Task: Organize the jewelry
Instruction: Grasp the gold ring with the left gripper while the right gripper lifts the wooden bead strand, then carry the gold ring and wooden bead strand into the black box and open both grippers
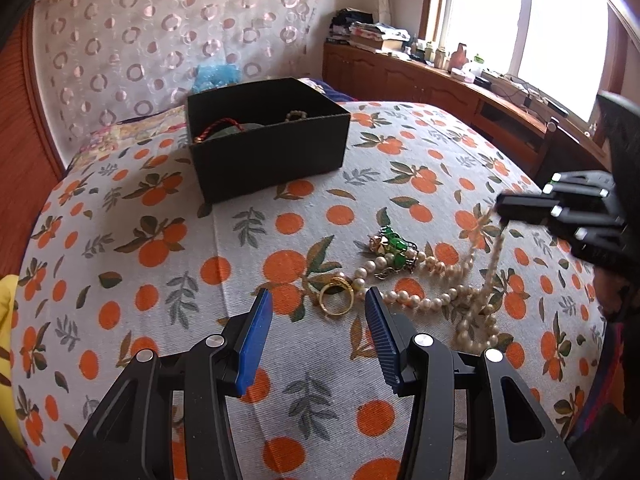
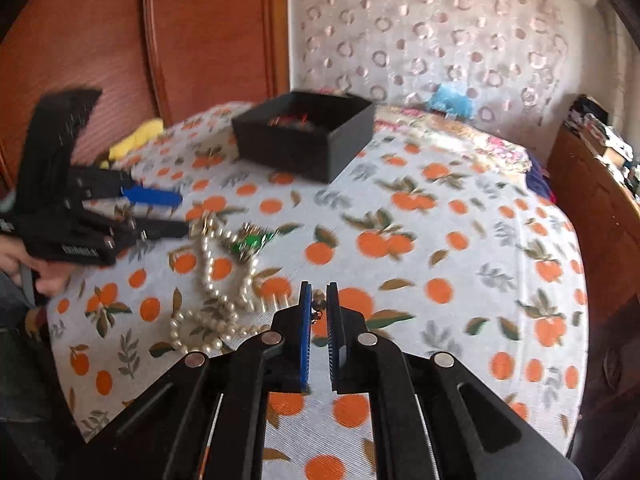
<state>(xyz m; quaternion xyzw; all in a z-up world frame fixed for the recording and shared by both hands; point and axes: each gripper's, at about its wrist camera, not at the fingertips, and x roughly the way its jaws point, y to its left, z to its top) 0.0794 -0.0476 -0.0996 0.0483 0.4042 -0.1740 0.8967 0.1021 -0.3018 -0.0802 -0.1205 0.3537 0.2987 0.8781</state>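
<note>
A black open box (image 1: pixel 264 136) holding some jewelry sits on the orange-print cloth; it also shows in the right wrist view (image 2: pixel 308 136). A gold ring (image 1: pixel 336 298) lies just ahead of my open left gripper (image 1: pixel 318 300). A green and gold piece (image 1: pixel 394 246) and a pearl necklace (image 1: pixel 440 296) lie to its right. My right gripper (image 2: pixel 319 290) is shut on one end of the pearl necklace (image 2: pixel 208 272) and lifts that strand off the cloth (image 1: pixel 494 252). The green piece (image 2: pixel 250 242) sits beyond the pearls.
The bed surface (image 1: pixel 200 248) is covered by the orange-print cloth. A patterned headboard cover (image 1: pixel 160 32) stands behind the box. A wooden cabinet (image 1: pixel 440 84) with clutter runs along the right under a window. A yellow item (image 2: pixel 136 138) lies at the bed's left edge.
</note>
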